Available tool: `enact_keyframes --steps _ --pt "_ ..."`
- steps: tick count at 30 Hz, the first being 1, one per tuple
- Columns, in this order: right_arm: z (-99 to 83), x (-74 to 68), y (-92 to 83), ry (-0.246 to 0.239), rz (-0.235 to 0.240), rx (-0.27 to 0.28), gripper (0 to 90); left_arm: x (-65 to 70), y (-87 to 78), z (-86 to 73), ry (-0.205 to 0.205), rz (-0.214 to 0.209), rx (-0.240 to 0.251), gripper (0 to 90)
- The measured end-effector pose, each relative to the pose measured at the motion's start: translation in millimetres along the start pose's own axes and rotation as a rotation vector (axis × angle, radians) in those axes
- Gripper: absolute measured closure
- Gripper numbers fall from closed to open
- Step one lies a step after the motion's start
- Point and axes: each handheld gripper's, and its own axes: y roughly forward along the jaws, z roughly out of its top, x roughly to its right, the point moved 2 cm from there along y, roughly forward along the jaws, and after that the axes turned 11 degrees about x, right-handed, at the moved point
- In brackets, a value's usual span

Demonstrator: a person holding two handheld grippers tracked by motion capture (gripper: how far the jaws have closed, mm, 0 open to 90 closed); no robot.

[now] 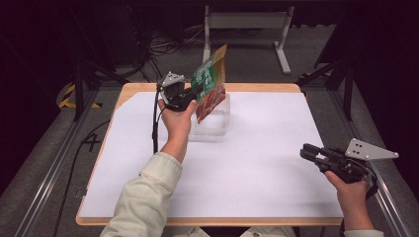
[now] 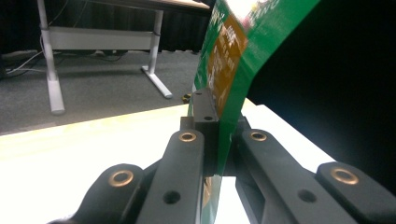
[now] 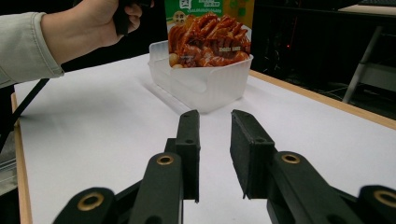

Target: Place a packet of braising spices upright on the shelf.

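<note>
From where I stand, the left gripper (image 1: pixel 190 94) has its jaws clamped tight on the edge of a green snack pouch (image 1: pixel 210 84), which it holds upright and a little tilted over the clear plastic bin (image 1: pixel 217 121) near the far side of the table (image 1: pixel 257 148). In the right gripper view the pouch's lower end sits down inside the bin (image 3: pixel 205 86), the printed food picture (image 3: pixel 208 39) showing above the rim (whether the bottom touches the bin floor I cannot tell). In the left gripper view the pouch (image 2: pixel 238 60) runs straight up between the two black jaws, pinched there. The right gripper (image 1: pixel 309 152) rests low over the white sheet at the near right, well apart from the bin, its jaws partly open with a gap between the pads and nothing between them
</note>
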Motion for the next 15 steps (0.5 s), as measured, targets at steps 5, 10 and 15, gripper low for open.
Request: enact_keyframes --steps 5,10,15 --pt "-0.5 0.1 0.4 0.000 0.004 -0.002 72.8 -0.9 1.0 -5.0 -0.006 -0.009 0.003 89.7" --pt "-1.8 -0.3 2.1 0.006 0.015 -0.006 71.6 -5.0 1.7 -12.2 -0.011 -0.009 0.004 89.7" --pt "-2.3 -0.8 3.4 0.013 0.023 -0.006 71.5 -9.0 2.7 -19.8 -0.016 -0.012 -0.001 89.6"
